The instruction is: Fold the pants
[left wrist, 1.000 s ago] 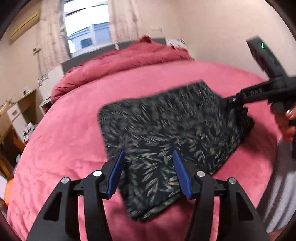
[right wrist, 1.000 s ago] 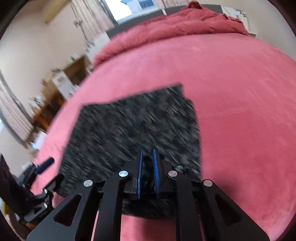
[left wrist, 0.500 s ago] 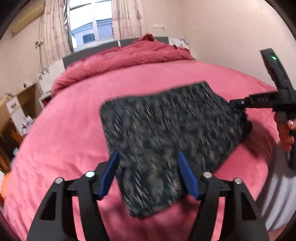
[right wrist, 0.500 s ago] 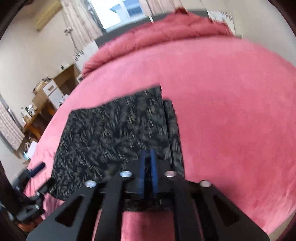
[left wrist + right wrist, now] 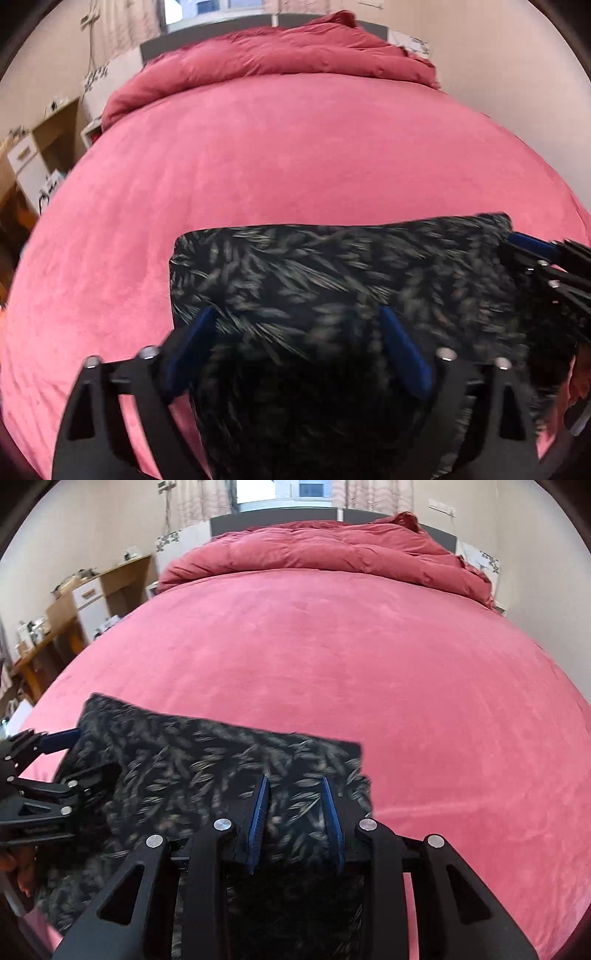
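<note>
The pants (image 5: pixel 332 288), a dark fabric printed with pale leaves, are seen folded into a broad rectangular bundle on the near part of the pink bed cover (image 5: pixel 295 155). The far edge of the bundle runs roughly straight across the cover, and its near part passes out of sight under both tools. In the right wrist view the fabric (image 5: pixel 207 771) is shown with a squared far-right corner and a second layer edge just below it.

The left gripper (image 5: pixel 295 350) is held over the near-left part of the bundle with its blue-padded jaws spread wide, the cloth lying between and beneath them; nothing is clamped. The right gripper (image 5: pixel 295 812) is placed at the right end of the bundle, its jaws parted with fabric visible in the gap; whether the pads touch the cloth cannot be told. Each tool is also caught at the edge of the other's view, beside the pants.

Farther back, a crumpled red duvet (image 5: pixel 325 550) is piled against a dark headboard (image 5: pixel 273 517). Wooden shelves (image 5: pixel 74 602) are seen by the wall at left.
</note>
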`<move>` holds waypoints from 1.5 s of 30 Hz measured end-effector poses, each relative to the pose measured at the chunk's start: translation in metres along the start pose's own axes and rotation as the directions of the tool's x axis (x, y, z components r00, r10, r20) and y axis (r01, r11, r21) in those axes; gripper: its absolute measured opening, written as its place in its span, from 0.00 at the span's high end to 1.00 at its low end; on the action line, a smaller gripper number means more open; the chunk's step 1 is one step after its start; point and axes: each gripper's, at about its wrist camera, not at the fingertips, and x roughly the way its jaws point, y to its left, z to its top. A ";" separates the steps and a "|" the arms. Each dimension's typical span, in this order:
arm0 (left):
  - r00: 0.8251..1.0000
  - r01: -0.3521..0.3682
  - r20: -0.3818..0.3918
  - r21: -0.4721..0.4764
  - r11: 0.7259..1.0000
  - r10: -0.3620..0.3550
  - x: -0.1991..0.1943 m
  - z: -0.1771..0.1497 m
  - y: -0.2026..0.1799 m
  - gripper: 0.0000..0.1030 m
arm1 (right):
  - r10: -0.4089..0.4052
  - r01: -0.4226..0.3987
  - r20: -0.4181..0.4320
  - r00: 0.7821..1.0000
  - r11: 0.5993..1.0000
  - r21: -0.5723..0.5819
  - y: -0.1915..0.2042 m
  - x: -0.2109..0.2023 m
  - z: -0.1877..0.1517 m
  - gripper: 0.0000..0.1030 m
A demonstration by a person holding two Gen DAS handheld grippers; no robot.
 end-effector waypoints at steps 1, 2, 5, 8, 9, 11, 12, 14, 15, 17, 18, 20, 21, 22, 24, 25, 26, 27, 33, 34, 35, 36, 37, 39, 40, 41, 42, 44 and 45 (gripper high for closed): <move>1.000 0.025 -0.008 -0.039 0.999 -0.025 0.008 0.000 0.007 0.06 | -0.004 0.004 0.007 1.000 1.000 0.025 -0.005 0.004 -0.001 0.72; 0.999 0.047 -0.005 -0.065 0.997 -0.047 0.013 -0.001 0.012 0.05 | -0.005 0.004 0.013 1.000 0.998 0.064 -0.011 0.009 -0.001 0.71; 1.000 0.007 0.015 -0.038 0.999 -0.006 0.014 -0.004 0.003 0.05 | 0.014 -0.016 0.022 1.000 0.995 0.100 -0.018 0.013 0.000 0.71; 1.000 0.013 0.027 -0.043 0.999 -0.012 0.013 -0.006 0.001 0.05 | 0.009 -0.013 0.042 0.999 0.996 0.084 -0.017 0.011 -0.001 0.71; 0.999 0.014 0.030 -0.044 0.999 -0.012 0.013 -0.008 -0.001 0.05 | 0.012 -0.016 0.047 0.999 0.996 0.086 -0.017 0.009 -0.002 0.70; 0.999 0.005 0.034 -0.039 0.999 -0.004 0.011 -0.010 -0.001 0.05 | 0.021 -0.027 0.059 0.998 0.995 0.096 -0.018 0.005 -0.004 0.70; 0.999 0.002 0.035 -0.037 0.999 0.000 0.008 -0.013 0.000 0.04 | 0.024 -0.030 0.065 0.998 0.995 0.099 -0.016 0.003 -0.007 0.67; 0.999 -0.005 0.040 -0.030 1.000 0.006 0.004 -0.014 0.001 0.04 | 0.019 -0.027 0.076 0.997 0.994 0.102 -0.017 -0.003 -0.009 0.59; 0.999 -0.006 0.042 -0.030 1.000 0.007 0.002 -0.016 0.001 0.04 | 0.007 -0.015 0.076 0.997 0.994 0.105 -0.017 -0.006 -0.009 0.52; 0.999 -0.007 0.044 -0.028 1.000 0.008 -0.003 -0.022 0.003 0.04 | 0.016 -0.025 0.069 0.997 0.992 0.125 -0.020 -0.012 -0.016 0.52; 0.999 -0.011 0.042 -0.025 1.000 0.012 -0.005 -0.025 0.002 0.04 | 0.023 -0.032 0.067 0.997 0.990 0.134 -0.022 -0.013 -0.018 0.52; 0.999 -0.019 0.039 -0.019 1.000 0.020 -0.007 -0.029 0.001 0.04 | 0.039 -0.048 0.059 0.997 0.987 0.156 -0.025 -0.015 -0.022 0.52; 0.999 -0.023 0.037 -0.018 1.000 0.024 -0.009 -0.031 0.000 0.04 | 0.044 -0.052 0.053 0.998 0.986 0.161 -0.026 -0.016 -0.024 0.52; 0.999 -0.027 0.033 -0.020 0.999 0.028 -0.011 -0.033 -0.001 0.03 | 0.042 -0.050 0.052 0.998 0.986 0.161 -0.025 -0.017 -0.026 0.48; 0.999 -0.026 0.026 -0.037 0.999 0.027 -0.014 -0.038 0.002 0.03 | 0.024 -0.032 0.051 0.998 0.988 0.154 -0.024 -0.020 -0.029 0.46; 1.000 -0.020 0.023 -0.054 0.998 0.022 -0.015 -0.042 0.004 0.02 | 0.019 -0.027 0.051 0.999 0.988 0.150 -0.023 -0.022 -0.031 0.46; 1.000 -0.015 0.022 -0.065 0.998 0.016 -0.017 -0.044 0.006 0.02 | 0.017 -0.024 0.050 0.999 0.988 0.150 -0.023 -0.023 -0.033 0.46; 1.000 -0.002 0.016 -0.085 0.996 0.004 -0.017 -0.048 0.009 0.02 | 0.017 -0.024 0.047 0.999 0.987 0.156 -0.023 -0.025 -0.036 0.46; 0.997 0.073 0.006 -0.211 0.975 -0.073 -0.019 -0.066 0.027 0.02 | 0.052 -0.054 0.012 0.999 0.971 0.234 -0.029 -0.028 -0.053 0.38; 0.998 0.069 0.008 -0.204 0.977 -0.069 -0.020 -0.068 0.026 0.02 | 0.066 -0.066 0.008 0.998 0.965 0.253 -0.031 -0.029 -0.057 0.38; 0.998 0.066 0.008 -0.198 0.978 -0.066 -0.021 -0.070 0.025 0.02 | 0.074 -0.073 0.005 0.997 0.962 0.264 -0.033 -0.028 -0.058 0.38; 0.998 0.066 0.007 -0.197 0.978 -0.066 -0.022 -0.073 0.024 0.02 | 0.083 -0.080 0.002 0.997 0.958 0.274 -0.035 -0.028 -0.059 0.38; 0.997 0.070 0.005 -0.201 0.977 -0.071 -0.024 -0.075 0.024 0.02 | 0.093 -0.089 -0.001 0.996 0.954 0.286 -0.038 -0.027 -0.061 0.38; 0.997 0.078 0.003 -0.211 0.974 -0.079 -0.026 -0.081 0.025 0.02 | 0.102 -0.095 -0.005 0.995 0.949 0.300 -0.040 -0.027 -0.063 0.35; 0.996 0.086 0.002 -0.222 0.971 -0.088 -0.028 -0.084 0.026 0.02 | 0.106 -0.099 -0.007 0.994 0.947 0.306 -0.041 -0.027 -0.065 0.35; 0.995 0.092 0.001 -0.230 0.969 -0.095 -0.029 -0.087 0.026 0.02 | 0.113 -0.105 -0.008 0.994 0.945 0.310 -0.043 -0.027 -0.065 0.35; 0.995 0.098 0.000 -0.237 0.966 -0.100 -0.032 -0.090 0.027 0.02 | 0.121 -0.112 -0.009 0.993 0.943 0.315 -0.044 -0.027 -0.065 0.34; 0.991 0.128 -0.002 -0.258 0.957 -0.133 -0.039 -0.098 0.031 0.02 | 0.144 -0.130 -0.020 0.989 0.937 0.324 -0.045 -0.028 -0.067 0.31; 0.987 0.153 -0.002 -0.266 0.952 -0.159 -0.042 -0.101 0.032 0.02 | 0.157 -0.142 -0.019 0.987 0.933 0.332 -0.046 -0.029 -0.069 0.30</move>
